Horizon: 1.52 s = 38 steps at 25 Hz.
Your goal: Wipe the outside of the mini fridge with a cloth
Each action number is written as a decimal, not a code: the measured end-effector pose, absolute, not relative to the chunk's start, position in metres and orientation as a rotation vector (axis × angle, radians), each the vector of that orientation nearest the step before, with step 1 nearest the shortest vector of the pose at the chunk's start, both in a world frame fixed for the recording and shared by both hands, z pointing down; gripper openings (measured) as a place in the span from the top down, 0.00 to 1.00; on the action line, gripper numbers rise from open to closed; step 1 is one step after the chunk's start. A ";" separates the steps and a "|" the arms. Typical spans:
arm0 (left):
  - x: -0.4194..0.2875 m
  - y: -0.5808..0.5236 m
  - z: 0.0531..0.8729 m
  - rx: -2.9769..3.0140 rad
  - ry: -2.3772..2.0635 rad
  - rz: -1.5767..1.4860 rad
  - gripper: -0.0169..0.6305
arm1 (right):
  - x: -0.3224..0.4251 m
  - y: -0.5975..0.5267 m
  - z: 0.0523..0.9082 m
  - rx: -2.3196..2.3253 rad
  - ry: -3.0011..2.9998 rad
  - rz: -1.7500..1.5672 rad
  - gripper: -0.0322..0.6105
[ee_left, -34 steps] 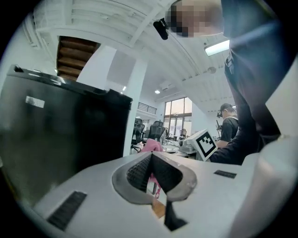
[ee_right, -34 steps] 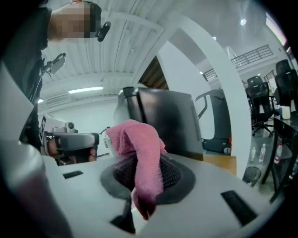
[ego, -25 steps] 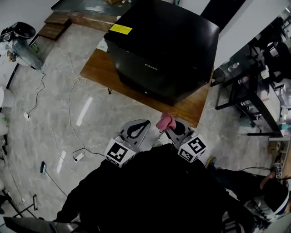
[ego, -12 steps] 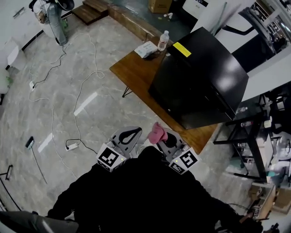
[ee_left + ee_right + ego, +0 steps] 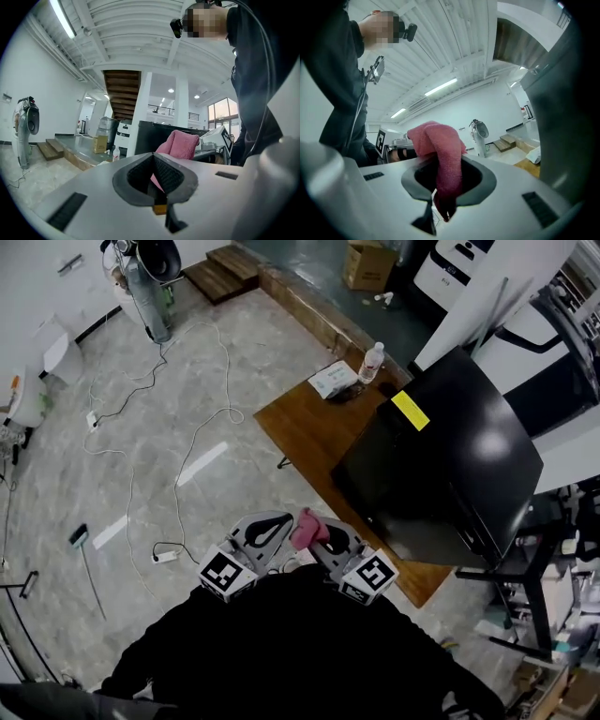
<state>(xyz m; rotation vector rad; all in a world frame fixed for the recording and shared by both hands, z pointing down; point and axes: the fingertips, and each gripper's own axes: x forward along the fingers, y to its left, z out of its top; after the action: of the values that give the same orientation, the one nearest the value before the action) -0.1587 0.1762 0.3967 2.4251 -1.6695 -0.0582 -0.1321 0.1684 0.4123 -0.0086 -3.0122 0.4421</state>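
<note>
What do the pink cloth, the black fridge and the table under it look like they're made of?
Pink cloth: soft terry or microfibre, judging by its fuzzy nap and limp folds. Mini fridge: glossy black shell, painted metal or plastic; bright reflections show on it. Table: wood or wood-look laminate, going by its streaky brown surface.

Low wooden table on grey marble floor, ahead & to the right of right gripper.
On table: black mini fridge fills the end nearest right gripper; at far end a water bottle stands upright w/ a flat packet just beside it. On floor: white cables trail ahead-left of left gripper, power strip near its left, cardboard box & wooden steps far ahead.
</note>
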 end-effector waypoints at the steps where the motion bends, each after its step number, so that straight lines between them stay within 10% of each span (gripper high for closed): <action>1: -0.168 0.162 0.396 2.416 -1.679 -0.050 0.96 | -0.141 0.155 0.411 -0.023 -3.024 0.439 0.83; 38: -0.498 -0.032 0.419 2.751 -1.096 0.051 0.96 | -0.451 -0.038 0.411 0.903 -3.001 0.501 0.83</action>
<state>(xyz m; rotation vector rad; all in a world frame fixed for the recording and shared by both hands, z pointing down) -0.4984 -0.0318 0.4194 2.7506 -1.0965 0.0510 -0.4513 -0.0383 0.4115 0.9032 -3.0006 0.5010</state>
